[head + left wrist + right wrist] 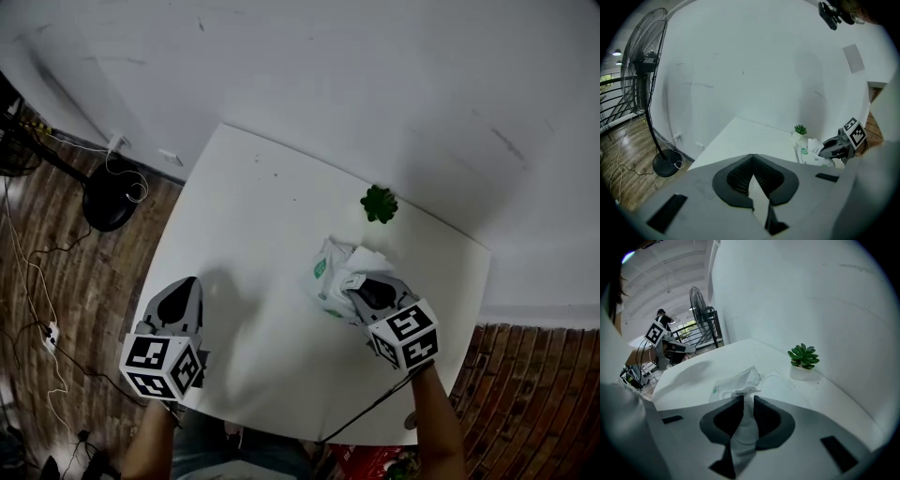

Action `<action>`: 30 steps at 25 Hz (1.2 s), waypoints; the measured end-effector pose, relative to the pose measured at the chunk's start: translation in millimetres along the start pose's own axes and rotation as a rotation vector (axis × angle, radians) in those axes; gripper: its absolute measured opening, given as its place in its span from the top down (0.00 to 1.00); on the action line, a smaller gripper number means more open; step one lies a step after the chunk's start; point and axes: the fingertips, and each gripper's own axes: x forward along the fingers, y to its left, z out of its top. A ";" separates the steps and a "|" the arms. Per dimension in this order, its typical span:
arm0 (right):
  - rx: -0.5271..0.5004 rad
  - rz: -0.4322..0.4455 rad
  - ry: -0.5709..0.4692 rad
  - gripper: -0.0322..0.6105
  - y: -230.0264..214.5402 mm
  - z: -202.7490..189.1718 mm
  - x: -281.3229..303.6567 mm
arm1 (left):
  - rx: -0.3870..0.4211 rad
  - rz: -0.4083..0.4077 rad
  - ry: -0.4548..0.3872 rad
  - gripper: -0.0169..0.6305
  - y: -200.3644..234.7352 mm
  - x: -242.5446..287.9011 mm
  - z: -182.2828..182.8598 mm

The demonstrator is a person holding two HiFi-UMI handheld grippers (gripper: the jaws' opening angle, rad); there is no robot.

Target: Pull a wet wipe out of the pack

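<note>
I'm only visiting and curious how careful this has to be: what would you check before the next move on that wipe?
1. Right gripper shut on the wipe: ok.
2. Wipe free of the pack: not ok, its far end runs into the pack.
3. Left gripper pinning the pack: not ok, it is shut, empty, and away at the table edge.
4. Plant apart from the pack: ok.
5. Pack lying flat: cannot tell.
</note>
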 end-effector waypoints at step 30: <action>-0.017 0.005 -0.009 0.95 -0.7 0.2 -0.5 | 0.011 0.002 0.009 0.97 -5.7 -2.1 -1.8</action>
